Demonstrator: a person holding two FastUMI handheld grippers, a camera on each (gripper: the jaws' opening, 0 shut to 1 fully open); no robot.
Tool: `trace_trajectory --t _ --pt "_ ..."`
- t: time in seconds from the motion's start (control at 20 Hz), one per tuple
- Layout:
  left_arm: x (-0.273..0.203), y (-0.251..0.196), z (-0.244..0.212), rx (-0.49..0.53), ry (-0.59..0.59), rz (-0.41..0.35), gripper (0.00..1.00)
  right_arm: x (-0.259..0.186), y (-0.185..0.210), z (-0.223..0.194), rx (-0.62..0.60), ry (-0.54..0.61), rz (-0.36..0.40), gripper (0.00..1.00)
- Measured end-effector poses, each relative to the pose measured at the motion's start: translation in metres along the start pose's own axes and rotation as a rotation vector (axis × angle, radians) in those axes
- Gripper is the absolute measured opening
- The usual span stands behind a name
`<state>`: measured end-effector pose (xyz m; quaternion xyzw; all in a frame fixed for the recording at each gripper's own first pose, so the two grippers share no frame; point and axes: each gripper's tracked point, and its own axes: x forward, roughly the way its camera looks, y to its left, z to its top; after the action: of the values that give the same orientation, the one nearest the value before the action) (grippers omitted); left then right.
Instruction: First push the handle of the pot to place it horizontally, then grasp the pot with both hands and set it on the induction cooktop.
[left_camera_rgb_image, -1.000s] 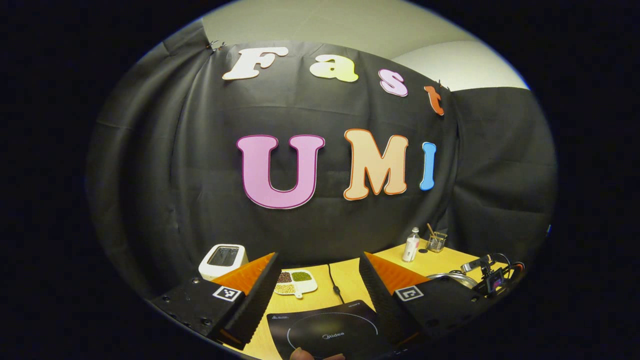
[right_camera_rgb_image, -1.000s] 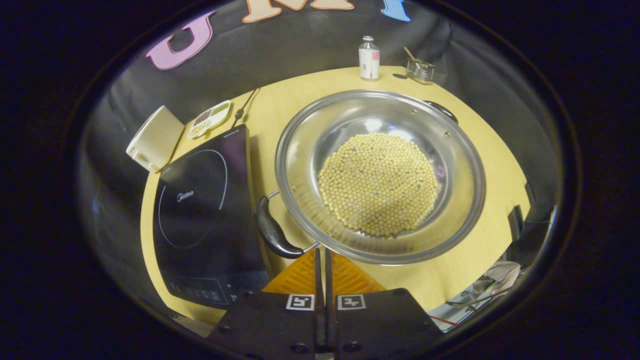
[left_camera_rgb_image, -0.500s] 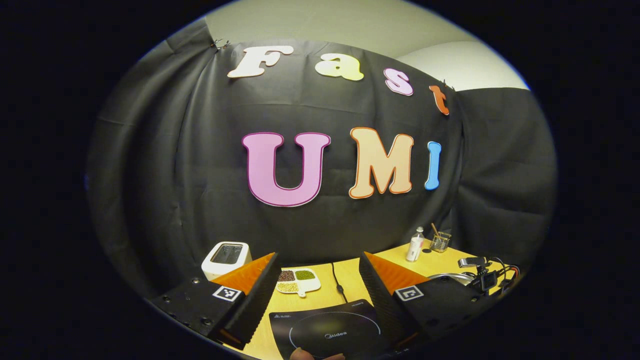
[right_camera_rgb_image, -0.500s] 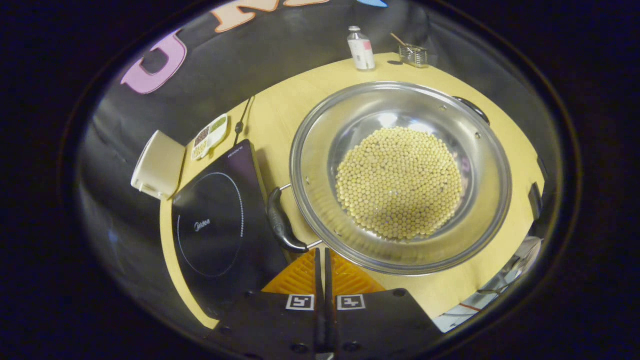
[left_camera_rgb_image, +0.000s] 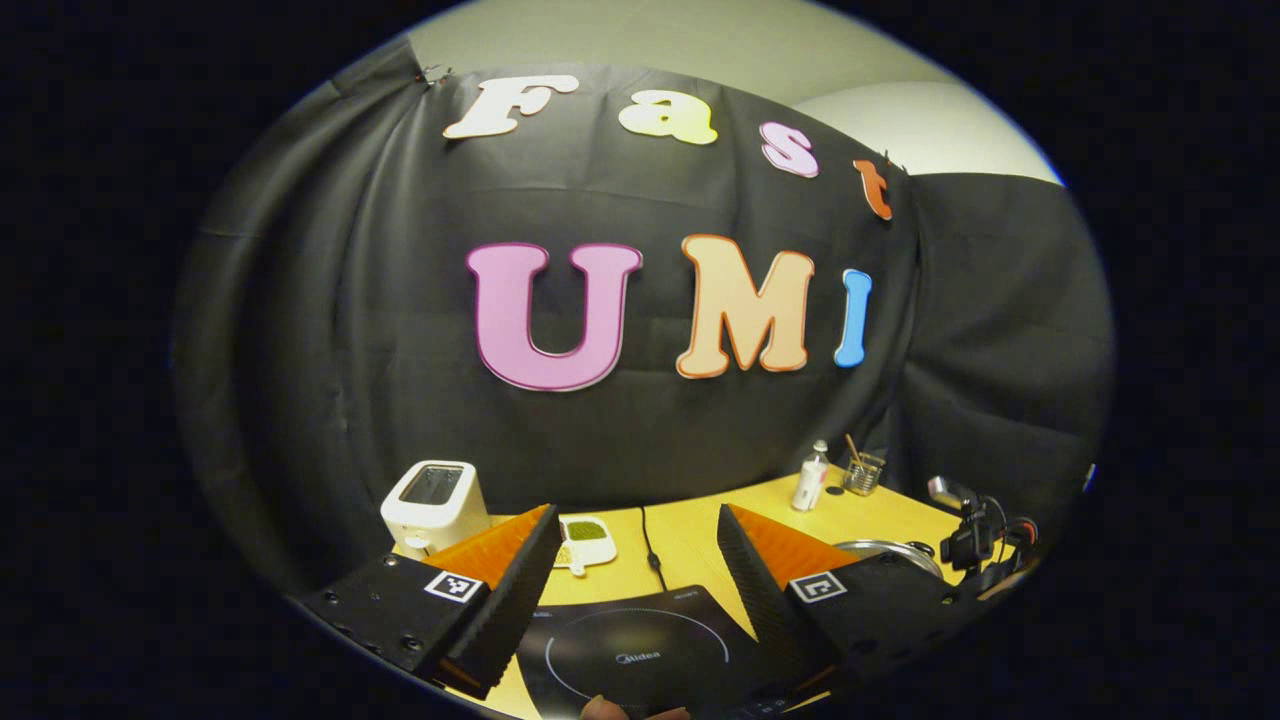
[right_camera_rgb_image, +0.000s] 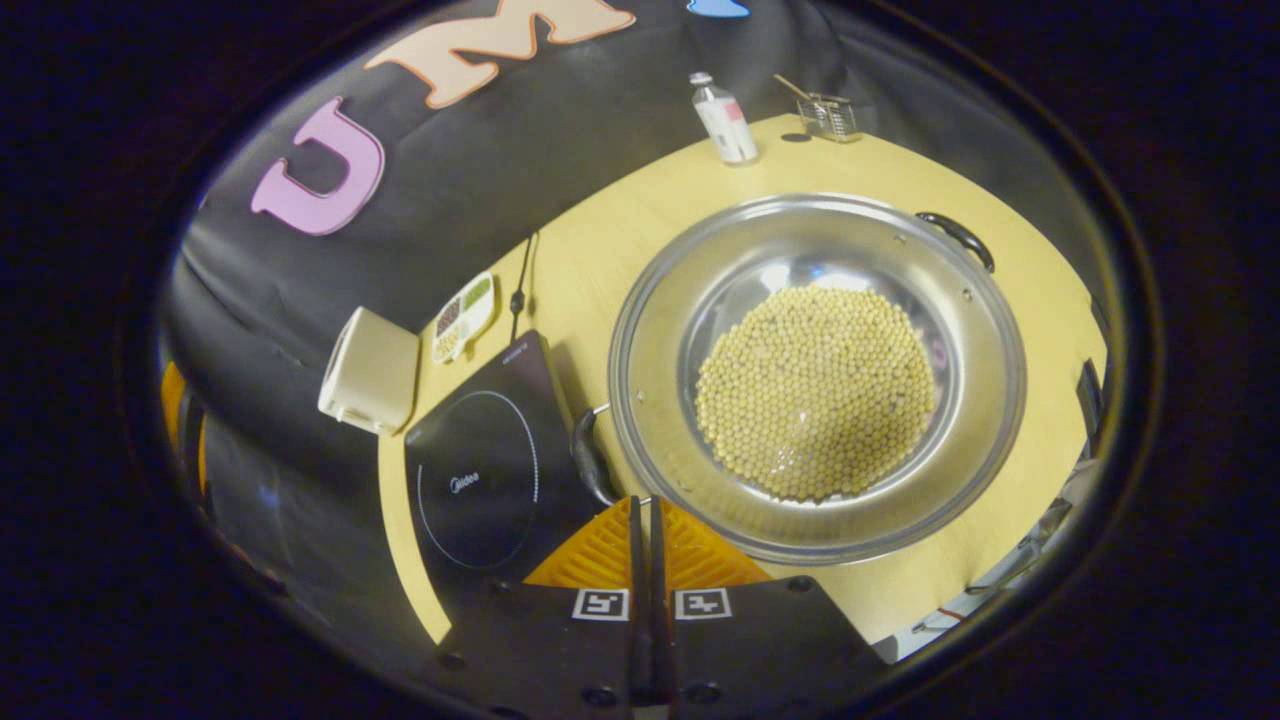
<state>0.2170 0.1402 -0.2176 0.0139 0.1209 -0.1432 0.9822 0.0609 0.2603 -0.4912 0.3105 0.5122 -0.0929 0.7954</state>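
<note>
Two grippers: the right gripper, jaws clenched on nothing, sits beside the pot handle. The left gripper, jaws released, hangs above the cooktop.

One pot is seen, with two handles, heaped with many beans. One cooktop, one toaster, one divided dish, one bottle and one glass holder are counted on one table.
</note>
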Motion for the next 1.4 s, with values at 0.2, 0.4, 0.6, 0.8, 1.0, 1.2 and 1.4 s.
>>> trace_trajectory --t 0.2,0.4,0.6,0.8,1.0,1.2,1.4 --pt "0.006 -0.045 -0.042 -0.056 0.139 -0.015 0.95 -0.014 -0.058 0.053 -0.081 -0.107 -0.030 0.02" --pt "0.011 -0.095 -0.085 -0.085 0.291 0.021 0.96 -0.026 -0.111 0.112 -0.210 -0.183 -0.047 0.03" --pt "0.025 -0.145 -0.122 -0.162 0.404 0.042 0.95 -0.021 -0.162 0.155 -0.315 -0.192 -0.081 0.20" --pt "0.031 -0.175 -0.167 -0.225 0.521 0.049 0.94 -0.010 -0.198 0.189 -0.368 -0.207 -0.124 0.34" --pt "0.042 -0.175 -0.203 -0.194 0.623 0.084 0.92 0.000 -0.211 0.198 -0.423 -0.191 -0.112 0.62" --pt "0.056 -0.180 -0.230 -0.227 0.664 0.093 0.92 0.011 -0.221 0.197 -0.446 -0.153 -0.109 0.72" --pt "0.062 -0.171 -0.269 -0.217 0.755 0.131 0.92 0.031 -0.227 0.192 -0.447 -0.096 -0.098 0.72"
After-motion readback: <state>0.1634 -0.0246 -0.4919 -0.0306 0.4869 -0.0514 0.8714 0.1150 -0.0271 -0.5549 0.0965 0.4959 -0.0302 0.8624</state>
